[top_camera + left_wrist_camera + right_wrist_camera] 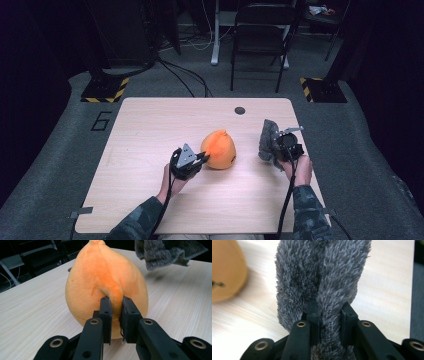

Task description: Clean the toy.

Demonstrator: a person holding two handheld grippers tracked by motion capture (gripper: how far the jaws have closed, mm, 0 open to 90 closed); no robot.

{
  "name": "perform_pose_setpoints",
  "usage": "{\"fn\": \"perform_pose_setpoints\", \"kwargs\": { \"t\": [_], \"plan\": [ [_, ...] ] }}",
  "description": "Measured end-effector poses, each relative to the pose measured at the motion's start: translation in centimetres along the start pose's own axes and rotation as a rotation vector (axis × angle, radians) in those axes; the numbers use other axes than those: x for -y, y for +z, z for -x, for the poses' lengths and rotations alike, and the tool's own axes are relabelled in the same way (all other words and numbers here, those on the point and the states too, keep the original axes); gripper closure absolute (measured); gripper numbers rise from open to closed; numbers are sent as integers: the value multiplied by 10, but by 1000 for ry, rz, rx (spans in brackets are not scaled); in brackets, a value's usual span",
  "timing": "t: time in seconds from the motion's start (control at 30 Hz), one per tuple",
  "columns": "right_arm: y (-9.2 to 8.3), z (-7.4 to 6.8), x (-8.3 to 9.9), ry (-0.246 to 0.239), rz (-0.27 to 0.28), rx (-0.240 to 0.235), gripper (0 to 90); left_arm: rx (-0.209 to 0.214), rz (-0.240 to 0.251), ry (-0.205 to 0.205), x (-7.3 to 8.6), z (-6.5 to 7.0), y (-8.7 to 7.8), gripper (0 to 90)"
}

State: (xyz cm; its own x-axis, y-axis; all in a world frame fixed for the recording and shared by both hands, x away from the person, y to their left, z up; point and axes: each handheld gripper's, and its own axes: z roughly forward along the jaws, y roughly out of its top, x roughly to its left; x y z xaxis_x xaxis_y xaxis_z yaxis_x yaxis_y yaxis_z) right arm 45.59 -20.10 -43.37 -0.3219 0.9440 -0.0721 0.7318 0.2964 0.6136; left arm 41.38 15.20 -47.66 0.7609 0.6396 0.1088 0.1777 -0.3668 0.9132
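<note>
The left tool (202, 159) is pinching a fold of the orange plush toy (219, 149), and in the left gripper view its two jaws are standing close together with a ridge of the soft orange fabric (115, 298) squeezed between them. The toy is sitting on the bench (150, 150), near the middle, with its pointed top turned away from the person. The right tool (279, 143) is clamped on a grey fuzzy cloth (267, 137); in the right gripper view a thick strip of this cloth (322, 285) is running up between the jaws, and it is hanging above the bench surface, to the right of the toy and apart from it. From this I am judging that the two pick-ups are already done: each hand is having its own thing in a firm hold. What is left, as it seems to me, is to bring the cloth and the toy together, perhaps to wipe the toy or to cover it, because the cloth is not yet touching the orange surface. The left hand (172, 180) is probably serving to keep the toy steady while the right hand (297, 169) is carrying the cloth.
</note>
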Motion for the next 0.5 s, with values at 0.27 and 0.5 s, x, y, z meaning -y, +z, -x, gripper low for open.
{"fn": "perform_pose_setpoints", "kwargs": {
  "t": [0.27,0.5],
  "plan": [
    [29,16,18,49,-108,26,711,-4,-7,-5,0,-1,-1,797],
    [45,19,24,57,-162,27,652,-25,-19,10,2,-2,-2,782]
  ]
}}
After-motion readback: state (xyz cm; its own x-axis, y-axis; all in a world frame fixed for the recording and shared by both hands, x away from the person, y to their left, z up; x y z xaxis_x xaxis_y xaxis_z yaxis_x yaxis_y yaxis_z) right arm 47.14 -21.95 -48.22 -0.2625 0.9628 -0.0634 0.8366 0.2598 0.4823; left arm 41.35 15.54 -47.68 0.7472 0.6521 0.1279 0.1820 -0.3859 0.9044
